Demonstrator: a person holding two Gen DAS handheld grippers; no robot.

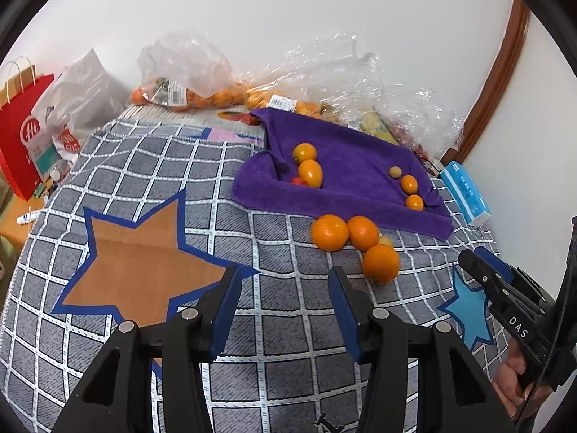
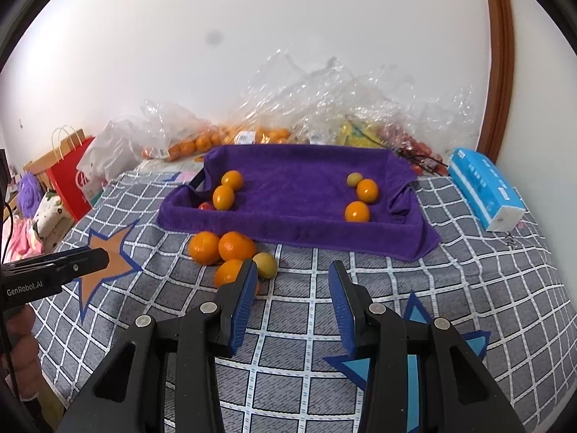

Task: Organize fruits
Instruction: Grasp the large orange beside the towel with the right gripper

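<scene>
A purple towel-lined tray (image 1: 357,176) (image 2: 299,195) sits on a checked bedspread. Inside it lie two oranges and a red fruit (image 1: 299,181) at the left (image 1: 310,171) (image 2: 223,196), and two small oranges plus a yellowish fruit (image 1: 395,172) at the right (image 1: 409,184) (image 2: 367,190). In front of the tray lie three oranges (image 1: 330,232) (image 2: 236,245) and a yellow-green fruit (image 2: 265,265) (image 1: 386,241). My left gripper (image 1: 285,288) is open and empty, short of the loose oranges. My right gripper (image 2: 293,281) is open and empty, its left finger beside the nearest orange (image 2: 229,272).
Clear plastic bags of oranges (image 1: 187,97) (image 2: 252,133) lie behind the tray by the wall. A blue tissue pack (image 1: 465,193) (image 2: 487,187) lies right of the tray. A red paper bag (image 1: 21,133) (image 2: 70,184) stands at the far left.
</scene>
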